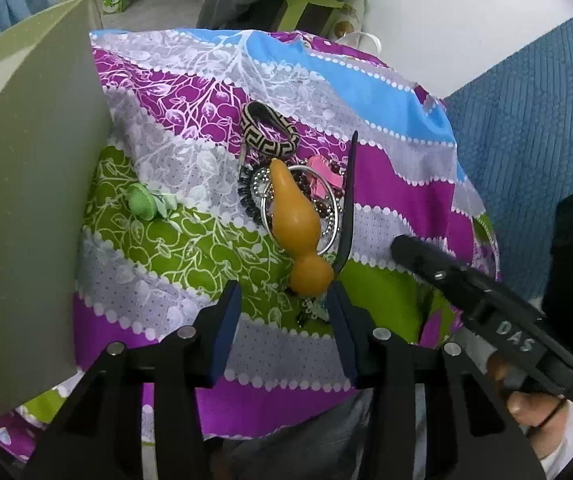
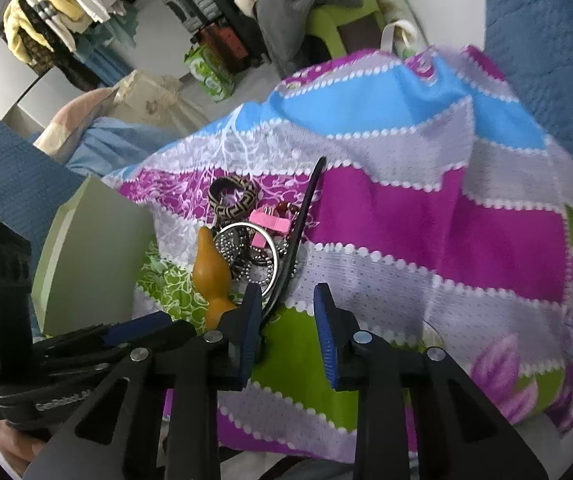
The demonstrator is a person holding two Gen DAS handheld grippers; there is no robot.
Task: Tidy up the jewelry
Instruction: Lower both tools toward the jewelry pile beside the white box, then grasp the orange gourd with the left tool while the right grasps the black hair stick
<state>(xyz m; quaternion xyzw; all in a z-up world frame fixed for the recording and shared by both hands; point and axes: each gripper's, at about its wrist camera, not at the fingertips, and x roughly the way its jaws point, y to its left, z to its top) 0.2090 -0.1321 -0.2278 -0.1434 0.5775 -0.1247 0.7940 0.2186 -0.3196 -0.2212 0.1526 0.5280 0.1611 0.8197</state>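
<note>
A pile of jewelry lies on the striped cloth (image 1: 398, 184): an orange gourd pendant (image 1: 292, 216), a silver bangle (image 1: 336, 196), a beaded chain, a black-and-tan patterned bangle (image 1: 270, 130), a pink clip (image 1: 322, 168) and a dark headband (image 1: 348, 200). A small green item (image 1: 142, 202) lies apart to the left. My left gripper (image 1: 284, 300) is open, just short of the gourd's round end. My right gripper (image 2: 286, 312) is open; its left finger (image 2: 248, 320) is at the headband's (image 2: 300, 228) near end. The gourd (image 2: 210, 268) and bangle (image 2: 264, 252) lie just beyond.
A pale green box (image 1: 26, 208) with its lid raised stands at the left of the cloth; it also shows in the right wrist view (image 2: 90, 256). A blue textured mat (image 1: 526, 120) lies to the right. Clothes and a green chair (image 2: 326, 16) are behind.
</note>
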